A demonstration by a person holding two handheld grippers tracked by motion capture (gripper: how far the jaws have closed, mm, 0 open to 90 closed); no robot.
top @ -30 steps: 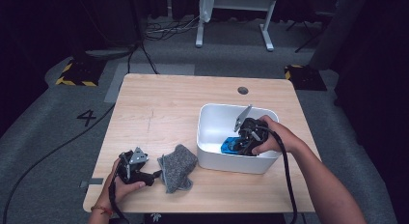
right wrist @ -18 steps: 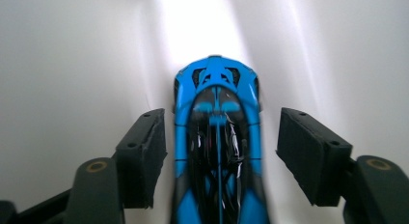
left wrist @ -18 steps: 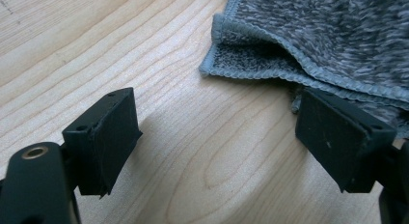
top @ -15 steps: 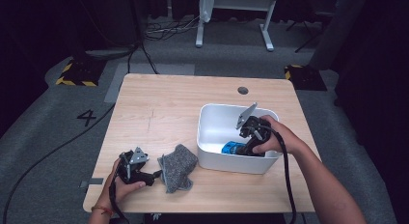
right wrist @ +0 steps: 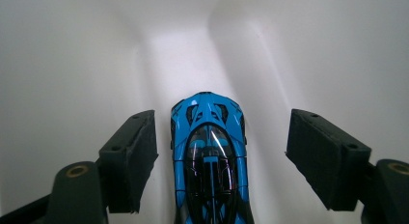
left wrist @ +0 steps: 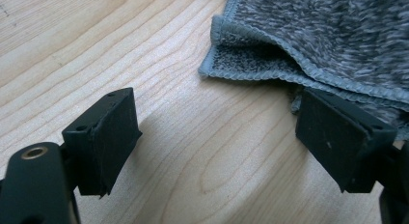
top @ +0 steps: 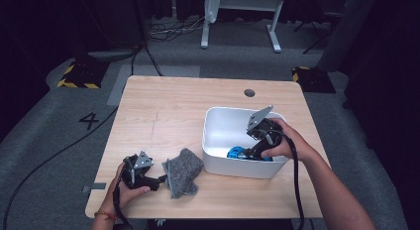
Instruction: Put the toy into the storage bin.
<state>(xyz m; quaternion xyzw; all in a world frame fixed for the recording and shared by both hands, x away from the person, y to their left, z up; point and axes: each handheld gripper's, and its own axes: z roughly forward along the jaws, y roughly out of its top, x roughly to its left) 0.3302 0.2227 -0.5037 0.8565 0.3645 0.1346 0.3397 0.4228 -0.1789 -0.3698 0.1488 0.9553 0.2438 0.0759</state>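
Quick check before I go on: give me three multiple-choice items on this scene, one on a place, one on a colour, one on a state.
1. Where is the toy car?
A. inside the white plastic tub
B. on the folded cloth
C. on the floor

2. What colour is the folded fleecy cloth?
A. red
B. grey
C. yellow

3. The right hand-held gripper's jaws are:
A. clamped on the car
B. open around the car
C. gripping the cloth

A: the blue toy car lies in the white plastic tub.
B: the cloth is grey.
B: the right hand-held gripper shows gaps on both sides.

bright table, dark surroundings, soft shadows
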